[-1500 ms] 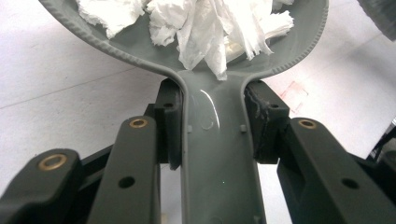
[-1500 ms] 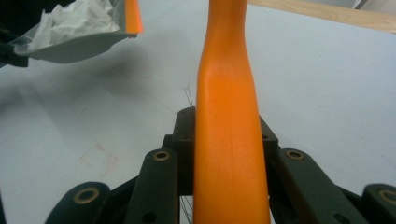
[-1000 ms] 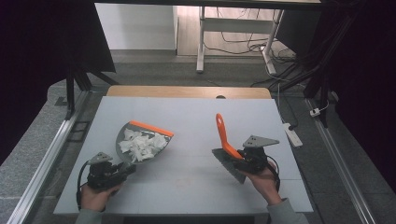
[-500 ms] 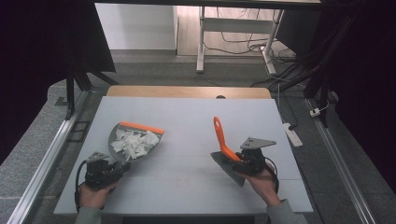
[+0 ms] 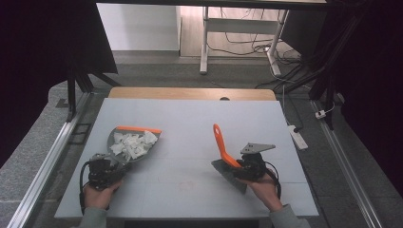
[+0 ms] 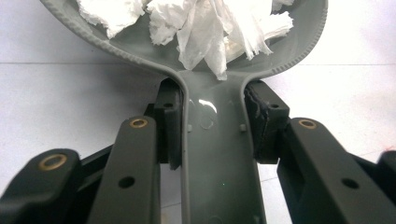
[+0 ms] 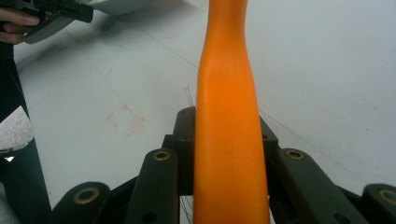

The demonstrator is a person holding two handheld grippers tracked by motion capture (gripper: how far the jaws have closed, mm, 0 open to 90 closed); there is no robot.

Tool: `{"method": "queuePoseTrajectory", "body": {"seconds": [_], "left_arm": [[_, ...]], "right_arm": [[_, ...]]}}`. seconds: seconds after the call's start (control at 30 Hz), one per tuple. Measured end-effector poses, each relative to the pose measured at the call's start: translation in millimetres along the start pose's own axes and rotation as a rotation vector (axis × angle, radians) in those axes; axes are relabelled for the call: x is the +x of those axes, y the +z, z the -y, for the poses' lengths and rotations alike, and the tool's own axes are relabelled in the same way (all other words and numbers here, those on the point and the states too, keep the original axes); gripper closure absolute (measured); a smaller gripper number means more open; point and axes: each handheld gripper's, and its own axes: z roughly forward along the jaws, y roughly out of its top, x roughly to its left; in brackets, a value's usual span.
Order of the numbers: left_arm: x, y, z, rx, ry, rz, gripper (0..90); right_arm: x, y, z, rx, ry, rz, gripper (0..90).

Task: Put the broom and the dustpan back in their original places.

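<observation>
Left gripper (image 5: 105,169) clamps dustpan (image 6: 219,154) handle, paper scraps (image 5: 131,144) loaded, table's (image 5: 190,114) left | right gripper (image 5: 247,167) clamps orange brush handle (image 7: 226,116) | I judge sweeping complete | next: carry pan level, empty it.

Grey floor (image 5: 43,156) surrounds the pale table (image 5: 190,118); cables (image 5: 247,35) trail beyond.
</observation>
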Motion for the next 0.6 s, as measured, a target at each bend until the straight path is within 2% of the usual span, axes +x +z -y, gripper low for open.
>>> {"method": "queuePoseTrajectory", "body": {"seconds": [0.13, 0.43, 0.6], "left_arm": [[-0.7, 4.2, 0.2, 0.011, -0.011, -0.016, 61.2], [-0.3, 11.3, 0.1, 0.031, -0.035, -0.046, 61.2], [-0.9, 14.6, 0.7, 0.048, -0.039, -0.052, 60.9]], "right_arm": [[-6.7, 3.8, 3.3, 0.021, 0.031, -0.004, 70.7], [-10.6, 10.8, 5.3, 0.058, 0.041, 0.001, 70.6], [-16.1, 16.5, 7.0, 0.089, 0.064, 0.021, 70.7]]}}
